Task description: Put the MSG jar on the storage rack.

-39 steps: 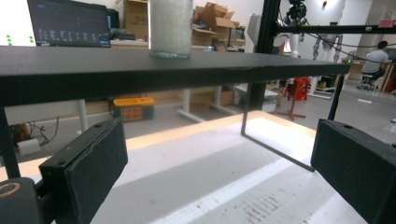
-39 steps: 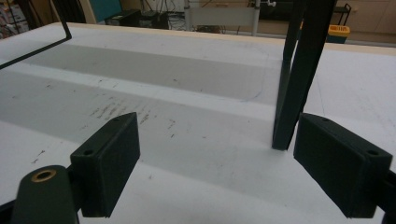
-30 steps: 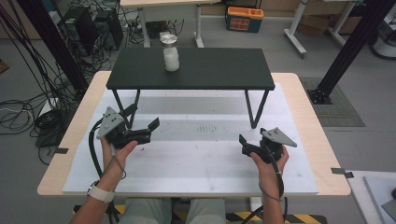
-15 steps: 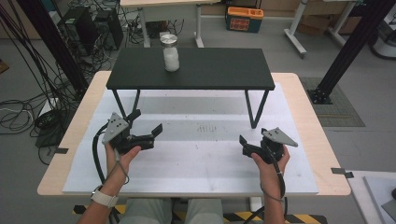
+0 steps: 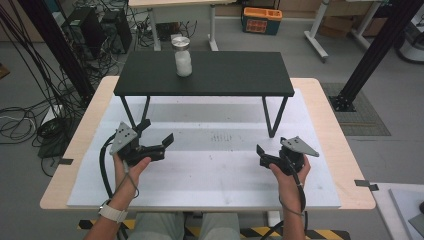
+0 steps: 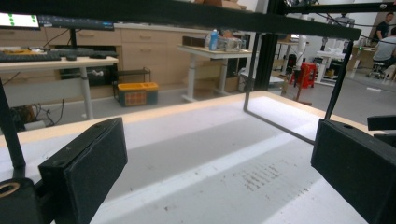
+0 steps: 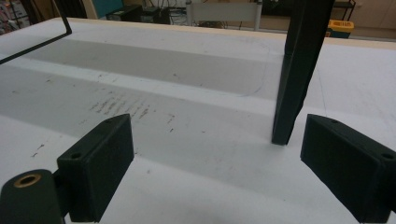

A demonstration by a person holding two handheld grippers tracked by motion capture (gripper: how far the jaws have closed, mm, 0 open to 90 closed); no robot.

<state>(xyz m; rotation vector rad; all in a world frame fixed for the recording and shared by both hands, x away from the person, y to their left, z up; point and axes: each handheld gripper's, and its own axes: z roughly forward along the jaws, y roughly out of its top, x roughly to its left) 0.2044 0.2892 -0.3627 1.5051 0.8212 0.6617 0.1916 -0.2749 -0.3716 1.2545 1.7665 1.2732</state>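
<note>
Both the left gripper and right gripper hang empty, jaws spread wide — either should approach the lidded glass jar of white powder on the low black shelf level, jaws straddling its body.

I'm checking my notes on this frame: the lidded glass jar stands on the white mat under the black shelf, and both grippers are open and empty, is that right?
Not quite. In the high view the jar stands on top of the black shelf, not on the white mat under it. The rest holds: the left gripper and the right gripper are open and empty.
</note>
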